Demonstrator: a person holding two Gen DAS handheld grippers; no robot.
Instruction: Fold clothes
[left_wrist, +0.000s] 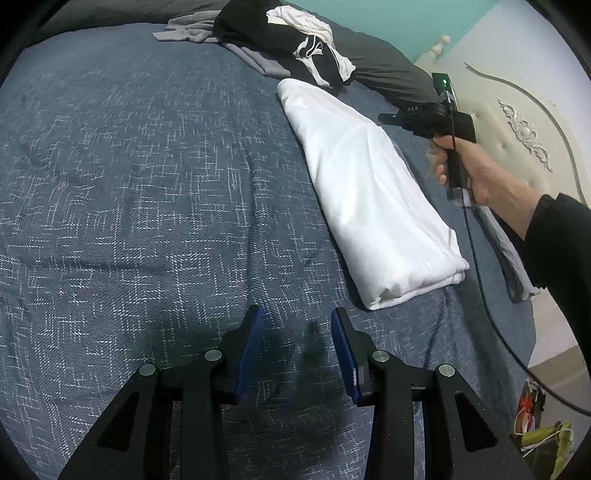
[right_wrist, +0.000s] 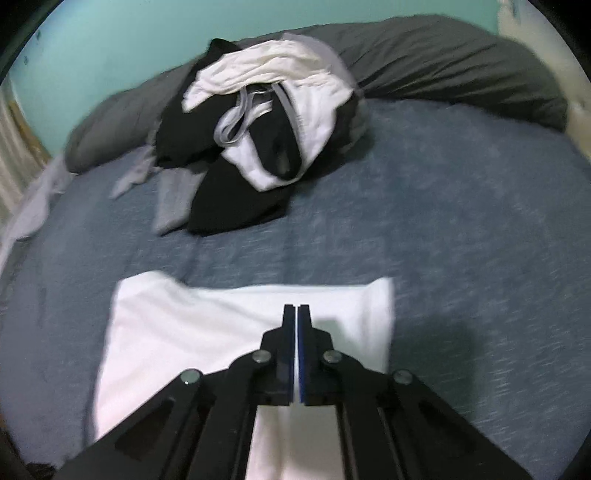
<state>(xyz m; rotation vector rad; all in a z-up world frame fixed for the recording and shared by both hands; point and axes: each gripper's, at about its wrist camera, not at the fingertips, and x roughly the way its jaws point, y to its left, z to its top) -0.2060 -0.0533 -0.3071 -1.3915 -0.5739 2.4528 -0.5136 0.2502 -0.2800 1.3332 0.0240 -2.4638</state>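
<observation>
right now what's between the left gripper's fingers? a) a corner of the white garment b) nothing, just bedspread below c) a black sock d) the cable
b: the left gripper stands open over the blue bedspread, with the folded white garment lying apart to its right.

Teal wall (right_wrist: 92, 48), cream headboard (left_wrist: 524, 122) (carved), blue bedspread (left_wrist: 147, 184).

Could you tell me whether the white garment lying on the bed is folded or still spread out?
Folded: the white garment lies as a compact stack with layered edges at its near end.
</observation>
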